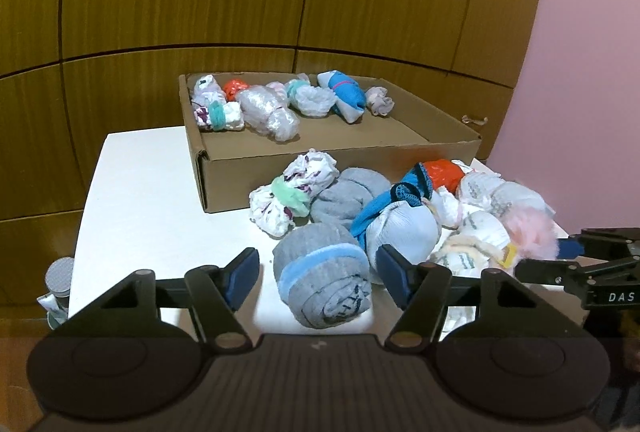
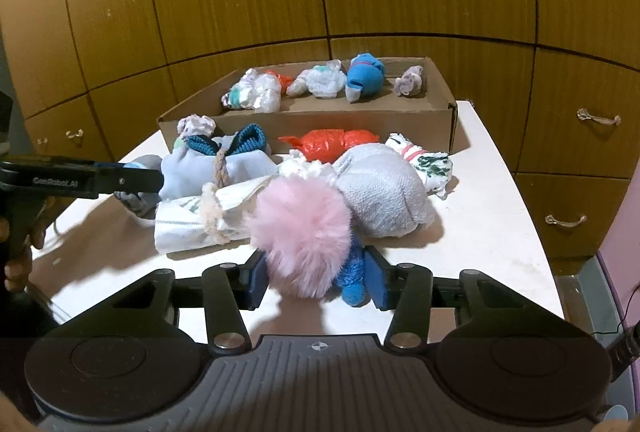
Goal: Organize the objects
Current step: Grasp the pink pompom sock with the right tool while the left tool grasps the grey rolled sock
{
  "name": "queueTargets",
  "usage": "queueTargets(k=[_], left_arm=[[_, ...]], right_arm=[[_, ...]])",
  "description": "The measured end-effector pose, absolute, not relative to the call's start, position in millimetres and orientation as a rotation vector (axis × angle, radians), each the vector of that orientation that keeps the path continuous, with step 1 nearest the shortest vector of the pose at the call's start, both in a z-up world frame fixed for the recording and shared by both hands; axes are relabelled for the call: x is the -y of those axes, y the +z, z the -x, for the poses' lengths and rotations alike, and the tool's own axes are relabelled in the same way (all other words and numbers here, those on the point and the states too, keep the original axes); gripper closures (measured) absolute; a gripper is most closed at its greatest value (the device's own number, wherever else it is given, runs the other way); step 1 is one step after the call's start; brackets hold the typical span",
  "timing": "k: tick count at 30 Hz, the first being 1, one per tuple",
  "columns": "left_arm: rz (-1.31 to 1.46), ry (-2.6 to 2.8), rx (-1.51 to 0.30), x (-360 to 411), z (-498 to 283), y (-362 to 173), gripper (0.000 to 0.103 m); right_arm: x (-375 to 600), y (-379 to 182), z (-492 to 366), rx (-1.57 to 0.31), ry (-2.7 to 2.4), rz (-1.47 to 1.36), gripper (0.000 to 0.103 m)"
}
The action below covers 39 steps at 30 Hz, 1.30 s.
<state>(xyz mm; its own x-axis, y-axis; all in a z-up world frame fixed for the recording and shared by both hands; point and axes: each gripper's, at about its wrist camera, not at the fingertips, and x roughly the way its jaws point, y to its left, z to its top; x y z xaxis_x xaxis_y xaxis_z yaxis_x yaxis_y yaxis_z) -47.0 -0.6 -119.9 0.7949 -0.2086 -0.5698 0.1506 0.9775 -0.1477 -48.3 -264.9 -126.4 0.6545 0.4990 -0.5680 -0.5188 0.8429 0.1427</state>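
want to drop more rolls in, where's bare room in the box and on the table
The cardboard box is bare along its front half and right end; its back row is crowded. The table is free left of the box. The sock pile in front is packed.

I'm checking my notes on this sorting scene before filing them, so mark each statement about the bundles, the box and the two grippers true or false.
1. The cardboard box already holds several bundles along its far wall. True.
2. The left gripper straddles a rolled grey sock with a blue band. True.
3. The pink pompom lies inside the box. False: it lies on the white table, between the fingers of the right gripper.
4. The box stands on the floor. False: it stands on the table.
5. An orange bundle lies on the table in front of the box. True.
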Motion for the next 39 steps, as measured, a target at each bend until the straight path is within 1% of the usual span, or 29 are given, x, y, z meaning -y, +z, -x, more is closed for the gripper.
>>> queueTargets(k=[2,3,5,6,7,9,10,11,12,20,26,30,31,33,34,36,39], left_arm=[[0.103,-0.190,-0.630,0.7,45.1,-120.8,0.037],[0.103,-0.187,-0.632,1.0,44.5,-121.1,0.033],[0.105,-0.179,-0.635,1.6,42.8,-121.8,0.028],[0.110,-0.181,-0.638,1.4,41.8,-122.1,0.028],[0.121,-0.190,-0.642,0.7,41.0,-122.7,0.029],[0.140,-0.212,-0.646,-1.3,41.5,-123.0,0.042],[0.154,-0.230,-0.649,-2.6,42.6,-123.2,0.046],[0.164,-0.236,-0.653,-3.5,43.5,-123.1,0.053],[0.167,-0.241,-0.655,-4.4,44.1,-122.8,0.058],[0.168,-0.218,-0.651,-11.5,56.3,-119.7,0.058],[0.178,-0.203,-0.625,-16.4,62.1,-105.0,0.058],[0.199,-0.203,-0.620,-18.5,59.9,-101.5,0.058],[0.200,-0.203,-0.622,-18.1,60.0,-102.3,0.058],[0.198,-0.202,-0.627,-17.8,60.8,-104.8,0.058],[0.201,-0.202,-0.630,-17.9,61.2,-106.9,0.058],[0.207,-0.200,-0.637,-19.1,61.8,-109.0,0.058],[0.217,-0.197,-0.642,-21.4,62.7,-110.7,0.058]], right_arm=[[264.6,-126.3,47.2,-0.634,0.577,0.032,0.048],[264.7,-126.4,47.9,-0.633,0.576,0.032,0.048],[263.9,-126.7,47.6,-0.633,0.575,0.034,0.049],[263.8,-126.8,47.7,-0.631,0.574,0.035,0.049],[264.1,-126.7,47.0,-0.629,0.574,0.035,0.050],[264.7,-125.5,47.9,-0.625,0.575,0.035,0.052],[265.2,-124.9,48.4,-0.621,0.577,0.034,0.052],[265.9,-124.1,49.5,-0.618,0.578,0.030,0.053],[266.8,-123.6,50.4,-0.615,0.582,0.027,0.053],[272.3,-121.7,49.4,-0.604,0.588,0.008,0.055],[279.1,-110.5,52.6,-0.570,0.592,-0.007,0.059],[277.4,-112.7,47.6,-0.584,0.593,0.010,0.059],[276.3,-115.9,45.7,-0.600,0.594,0.013,0.058],[275.3,-119.3,46.1,-0.607,0.579,0.017,0.049],[275.5,-119.6,47.1,-0.604,0.574,0.020,0.048],[274.4,-119.8,46.9,-0.599,0.566,0.024,0.040],[271.6,-118.7,43.4,-0.597,0.573,0.019,0.038]])
